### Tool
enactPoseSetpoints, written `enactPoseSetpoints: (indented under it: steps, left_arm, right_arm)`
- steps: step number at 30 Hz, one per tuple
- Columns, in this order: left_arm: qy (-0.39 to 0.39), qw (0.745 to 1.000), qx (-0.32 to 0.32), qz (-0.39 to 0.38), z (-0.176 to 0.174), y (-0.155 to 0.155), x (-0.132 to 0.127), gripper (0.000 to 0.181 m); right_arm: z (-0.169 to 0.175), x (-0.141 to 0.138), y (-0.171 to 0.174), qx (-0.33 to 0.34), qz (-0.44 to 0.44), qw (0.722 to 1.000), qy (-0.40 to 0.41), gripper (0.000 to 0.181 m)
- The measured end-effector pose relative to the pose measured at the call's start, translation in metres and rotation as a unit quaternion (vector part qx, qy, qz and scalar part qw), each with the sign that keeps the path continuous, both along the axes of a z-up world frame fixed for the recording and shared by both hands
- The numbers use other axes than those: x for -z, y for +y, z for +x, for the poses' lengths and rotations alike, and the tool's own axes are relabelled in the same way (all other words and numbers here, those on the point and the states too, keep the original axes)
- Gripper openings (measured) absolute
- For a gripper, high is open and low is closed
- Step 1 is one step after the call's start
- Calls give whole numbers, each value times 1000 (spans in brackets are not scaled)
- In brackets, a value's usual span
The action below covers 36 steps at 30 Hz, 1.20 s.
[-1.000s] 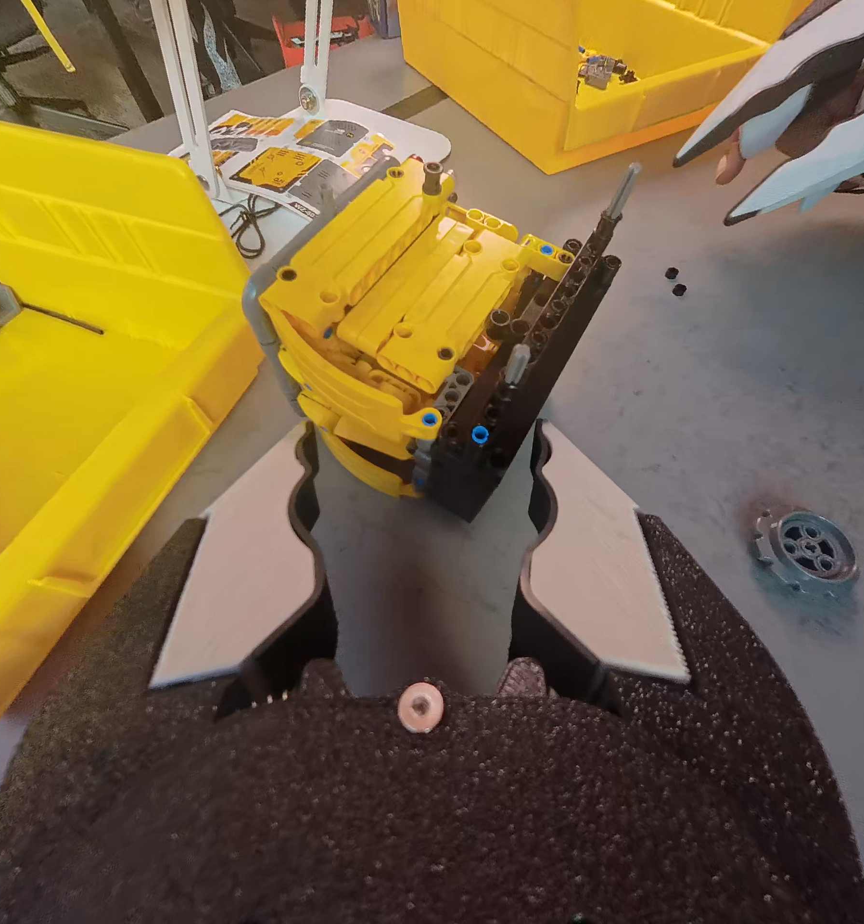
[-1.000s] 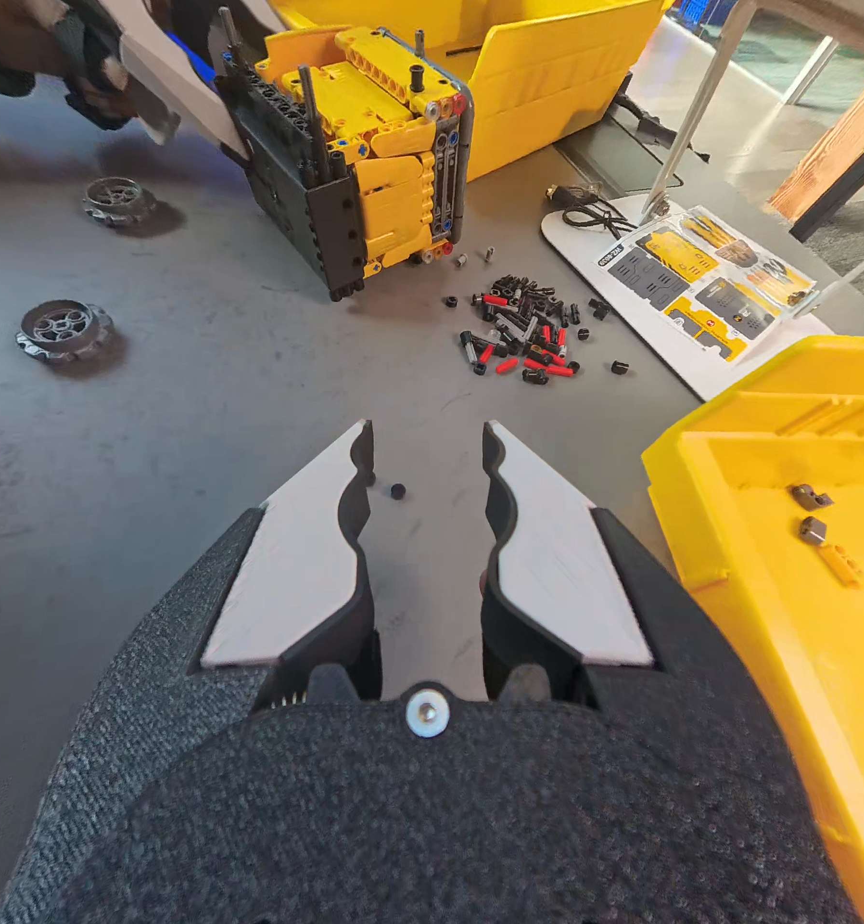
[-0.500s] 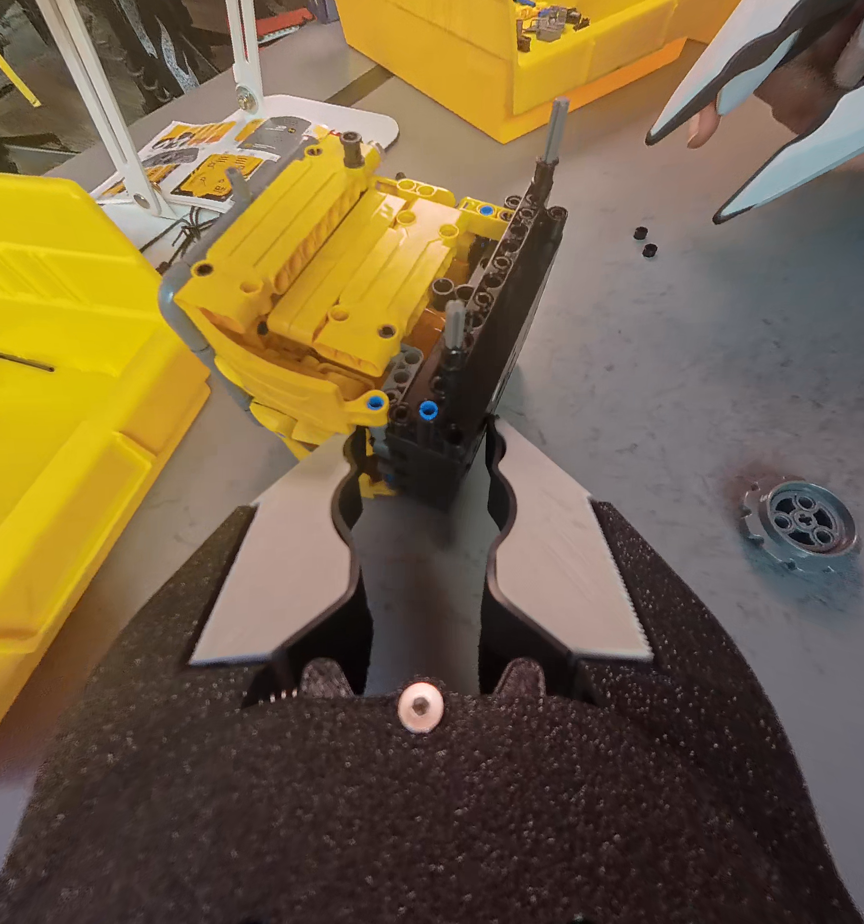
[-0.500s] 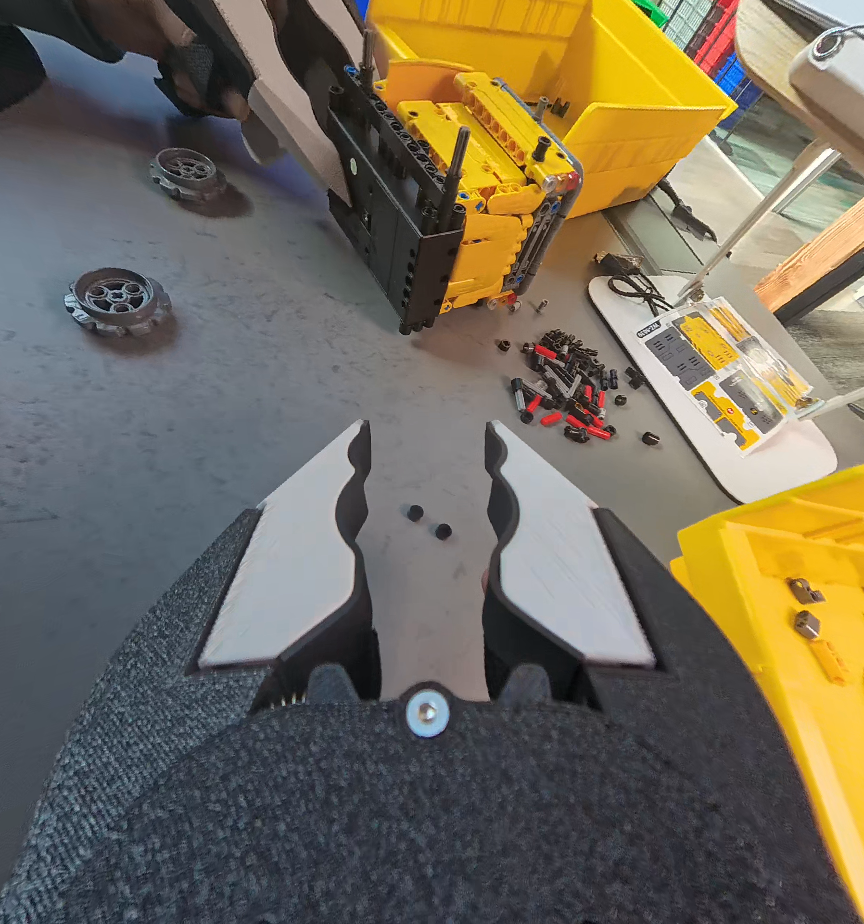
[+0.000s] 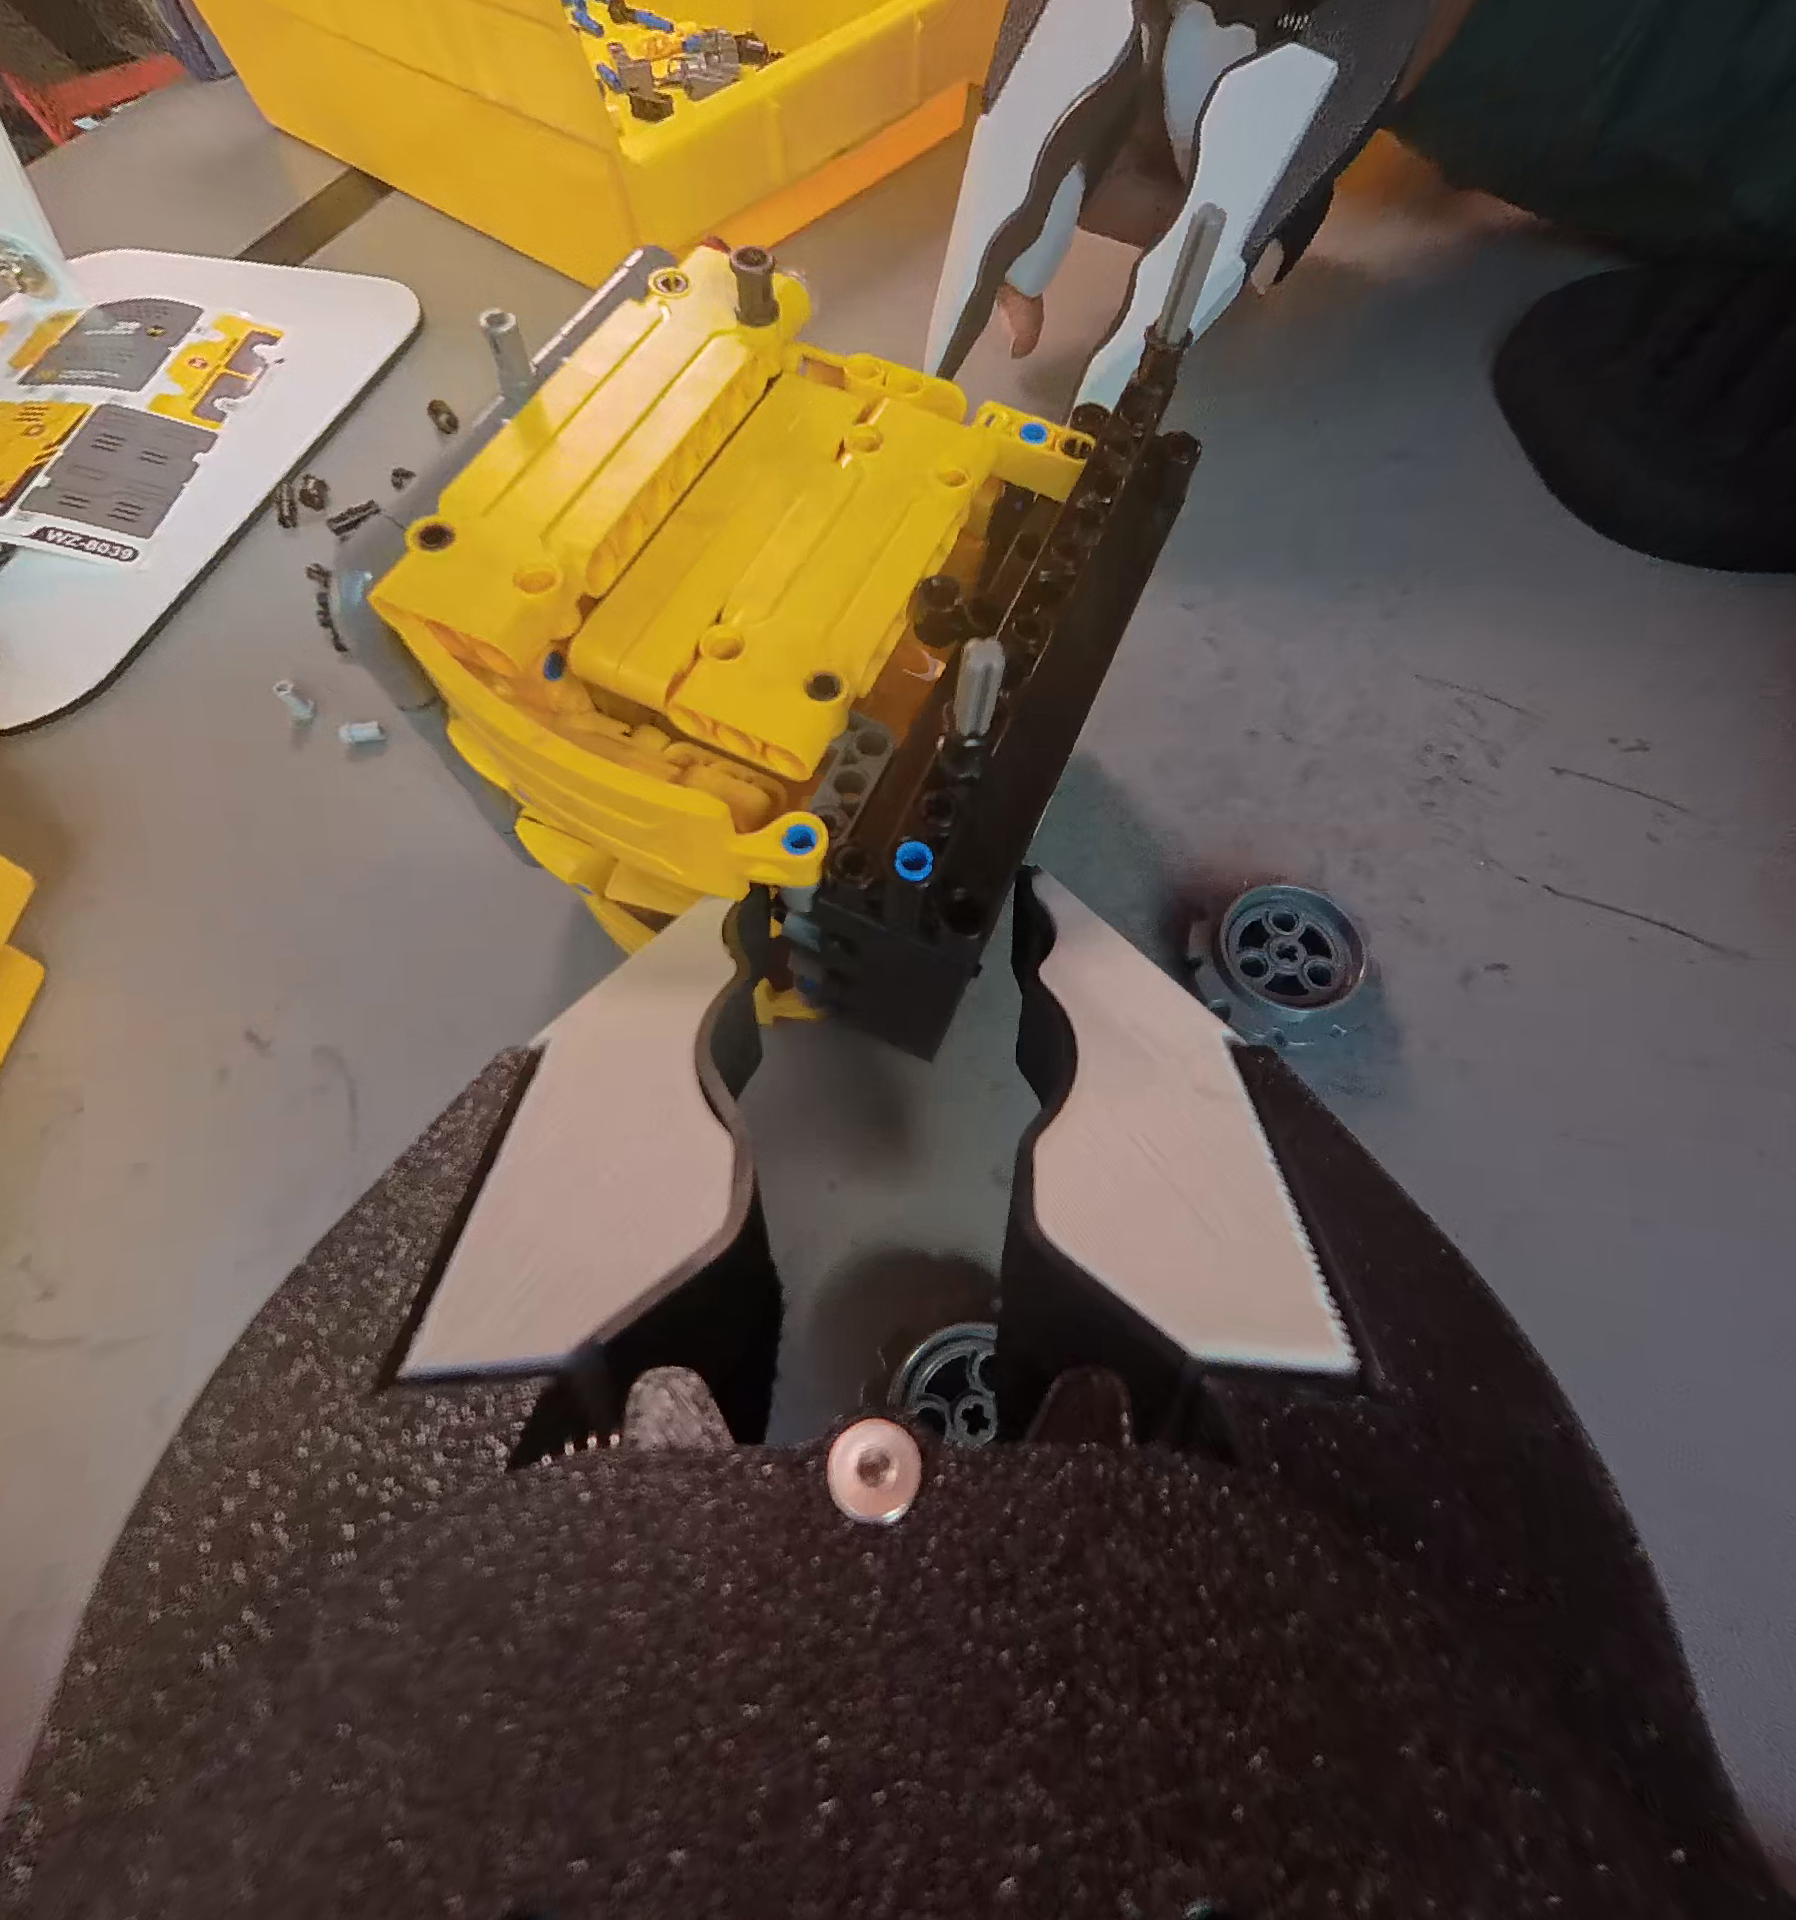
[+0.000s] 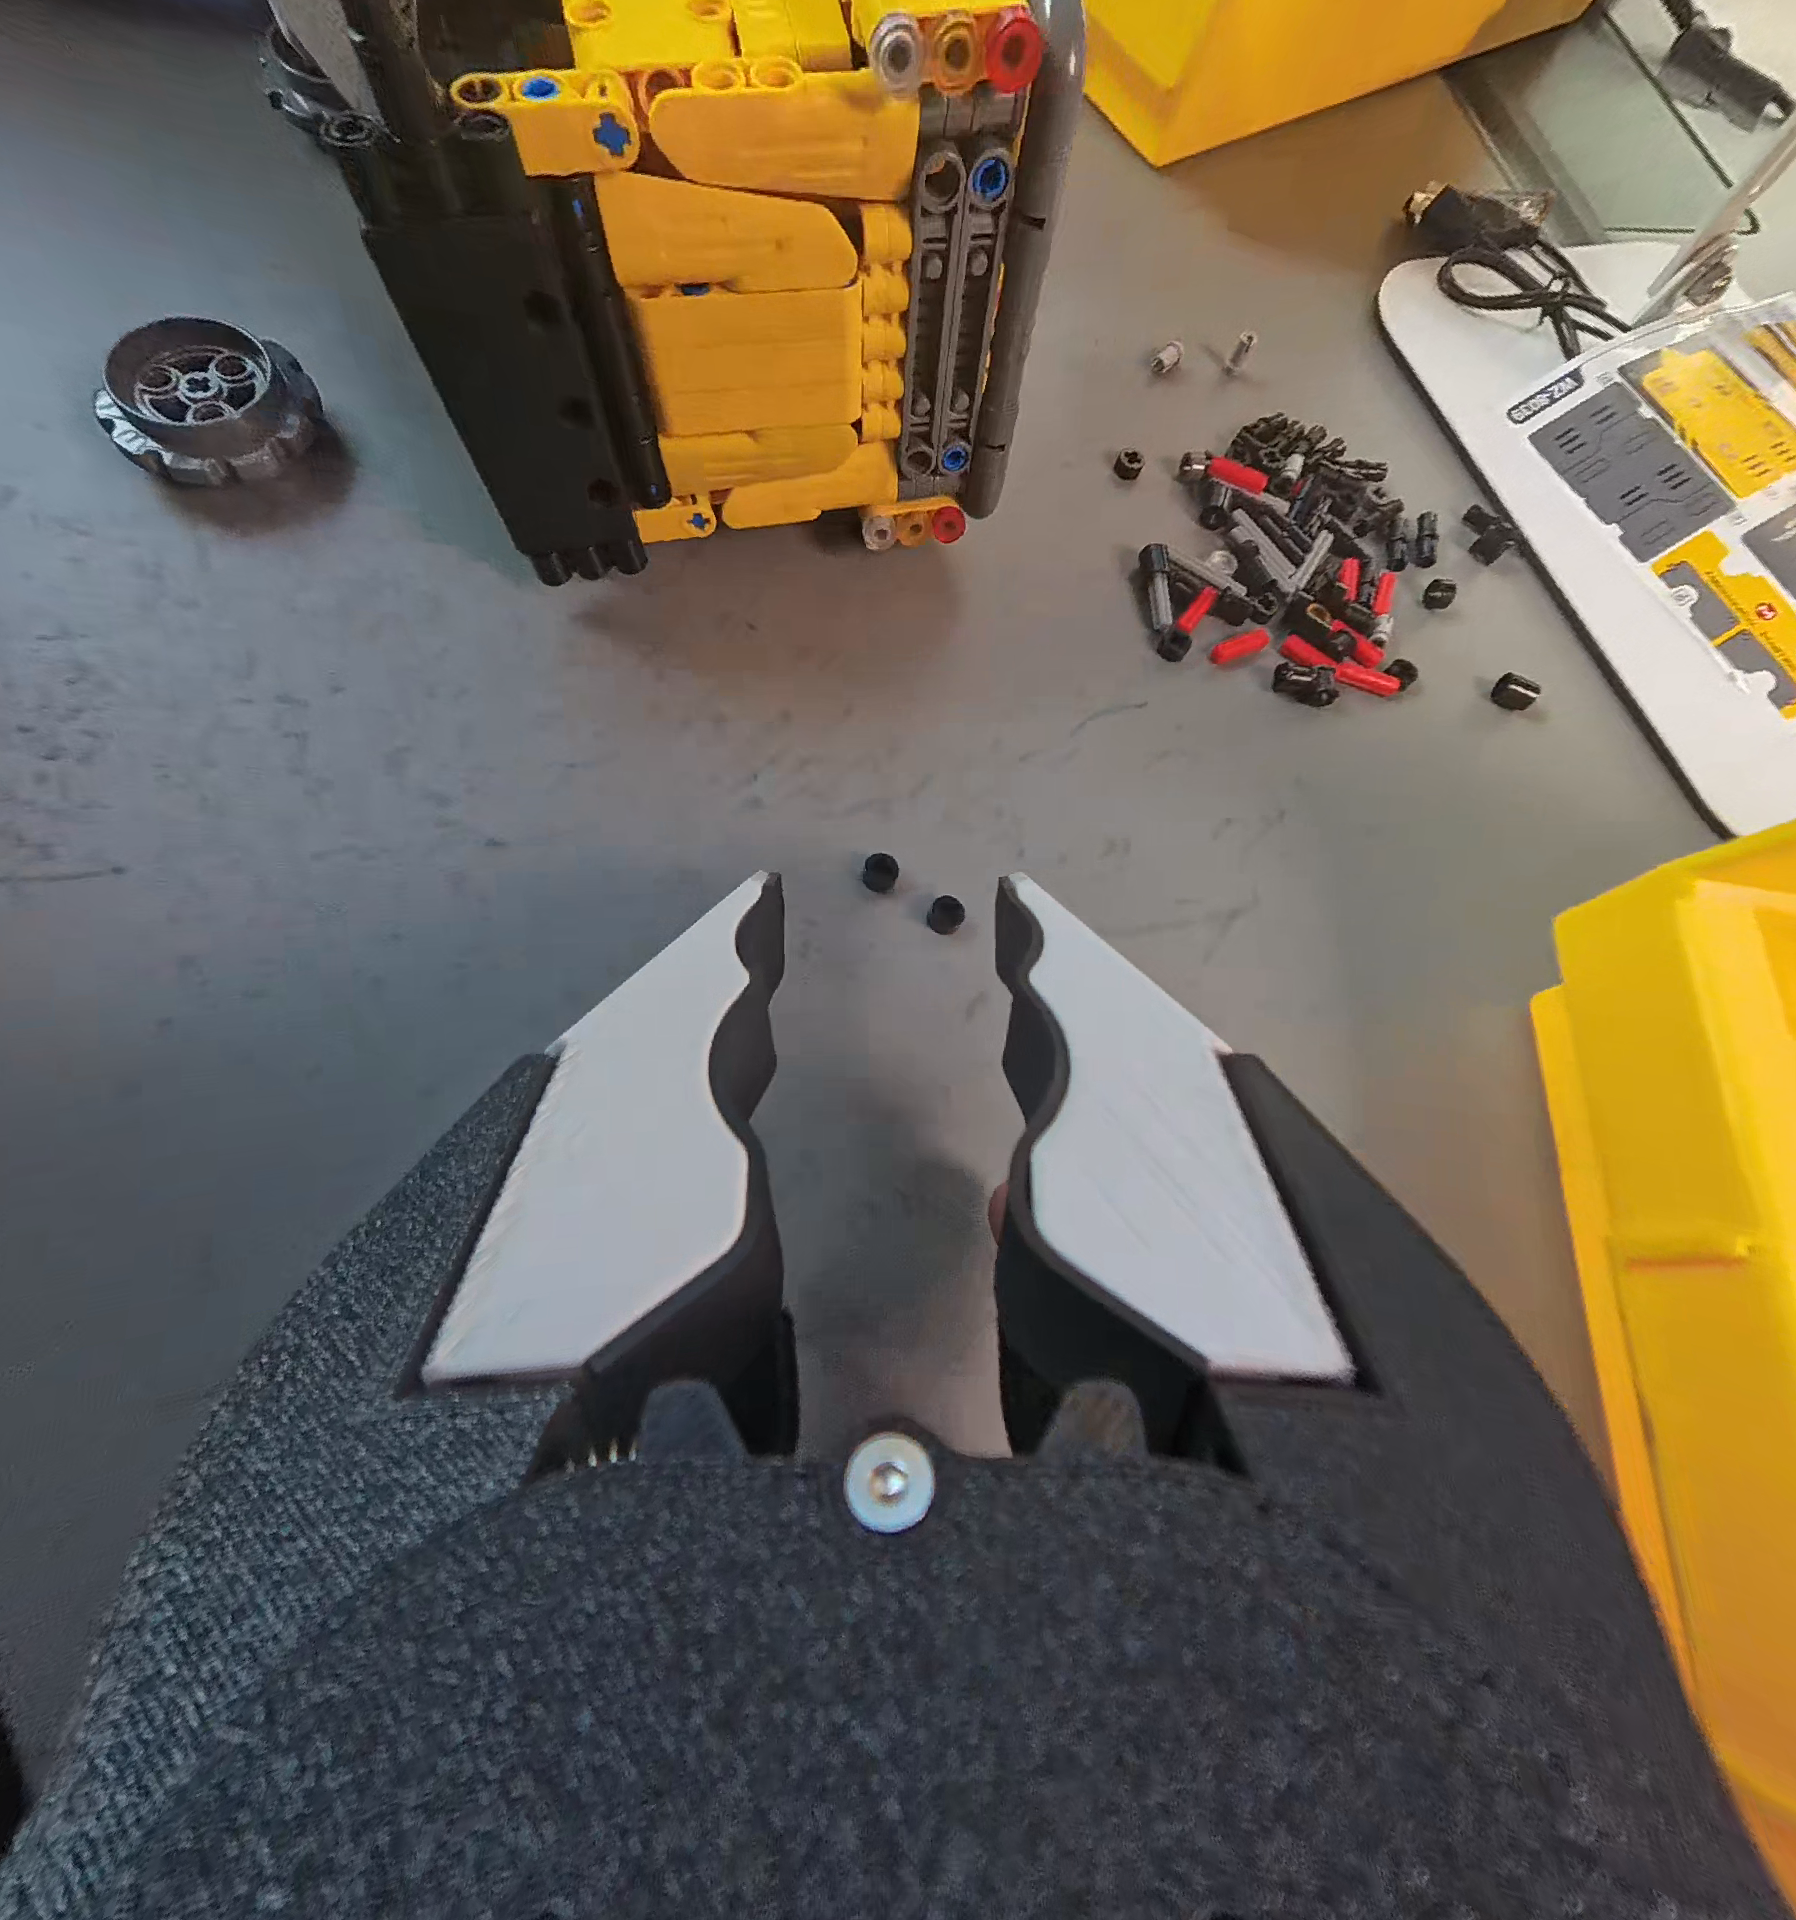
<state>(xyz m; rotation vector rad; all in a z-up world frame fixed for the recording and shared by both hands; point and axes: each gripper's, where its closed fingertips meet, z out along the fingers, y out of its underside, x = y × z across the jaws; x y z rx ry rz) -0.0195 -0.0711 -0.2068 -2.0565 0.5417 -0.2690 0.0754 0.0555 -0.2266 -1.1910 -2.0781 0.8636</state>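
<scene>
Gripping model (image 5: 728, 644); right gripper (image 6: 889, 883) agape.

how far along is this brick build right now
Done: the yellow and black model stands as one block. In hand: the left tool clamps its black corner; the right tool is open, empty, above two black pins. Not fitted: two wheels and the pin pile lie loose.

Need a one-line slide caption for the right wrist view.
Open right gripper hovers over two small black pins on the grey table, facing the yellow-and-black brick model.
</scene>
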Motion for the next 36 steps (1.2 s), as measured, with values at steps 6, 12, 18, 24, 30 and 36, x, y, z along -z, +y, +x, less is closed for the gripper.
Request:
enactPoseSetpoints:
  steps: [6, 12, 18, 24, 30, 36]
  left_arm:
    - [3, 1000, 3, -6, 9, -1, 2, 46]
    - [6, 1000, 7, 1, 9, -5, 0, 46]
    - [11, 1000, 6, 1, 8, -7, -1, 42]
    - [2, 1000, 7, 3, 11, -7, -2, 41]
    - [-7, 1000, 6, 4, 14, -6, -3, 41]
    - [-7, 1000, 0, 4, 13, -5, -3, 41]
  right_arm:
    - [-3, -10, -21, -29, -16, 999, 19, 39]
    - [6, -21, -84, -135, -57, 989, 15, 39]
    - [5, -8, -150, -223, -48, 973, -27, 44]
    - [-7, 9, -176, -233, -9, 970, -64, 54]
    - [-10, 12, -183, -241, 3, 966, -89, 48]
    - [-13, 9, -185, -228, -7, 969, -96, 49]
